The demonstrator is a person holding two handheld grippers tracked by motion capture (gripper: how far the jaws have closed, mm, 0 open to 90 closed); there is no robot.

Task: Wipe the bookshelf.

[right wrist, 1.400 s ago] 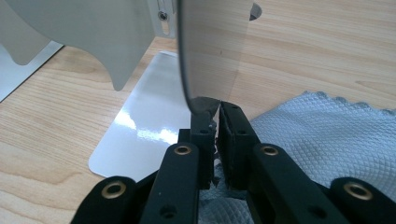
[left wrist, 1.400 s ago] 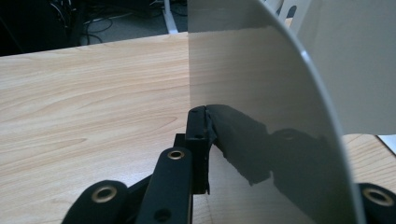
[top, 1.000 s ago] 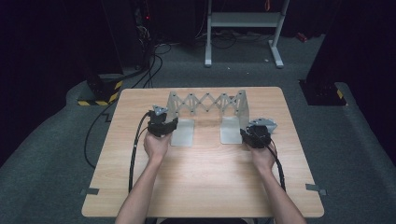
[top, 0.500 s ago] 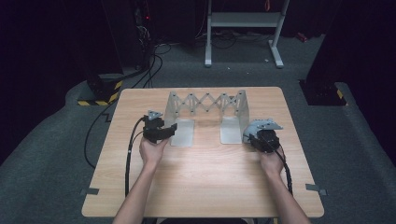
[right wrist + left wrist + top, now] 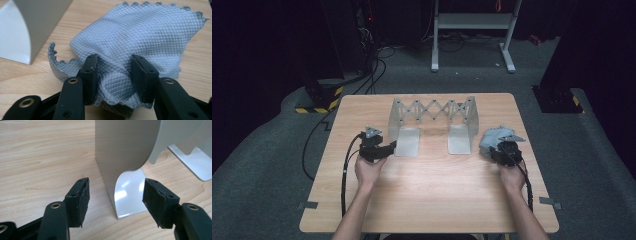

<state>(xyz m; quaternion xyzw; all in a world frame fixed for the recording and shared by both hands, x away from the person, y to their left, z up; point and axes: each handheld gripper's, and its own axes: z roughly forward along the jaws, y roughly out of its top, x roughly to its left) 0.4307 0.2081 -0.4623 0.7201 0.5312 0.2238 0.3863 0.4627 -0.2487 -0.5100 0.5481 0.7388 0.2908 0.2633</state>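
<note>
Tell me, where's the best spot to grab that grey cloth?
Probably the raised fold at the near edge of the cloth, coming in low from the person's side. It bunches up off the table there, and the right gripper already has its jaws around that fold.

The high view is dim around its edges: the floor and the dark background sink into near black, while the wooden table [image 5: 427, 200] is lit from above, with a soft bright patch near its middle. The metal rack [image 5: 432, 117] throws a faint shadow onto the wood behind its 2 feet. This view is soft and low in detail, with mild grain in the dark areas. The left gripper view is bright and even; the rack's foot [image 5: 130, 195] carries white glare spots, and the black pads [image 5: 83, 197] close to the lens look slightly soft. In the right gripper view the cloth [image 5: 140, 37] is sharp at its middle, its far corners blur, and the light is flat.
</note>
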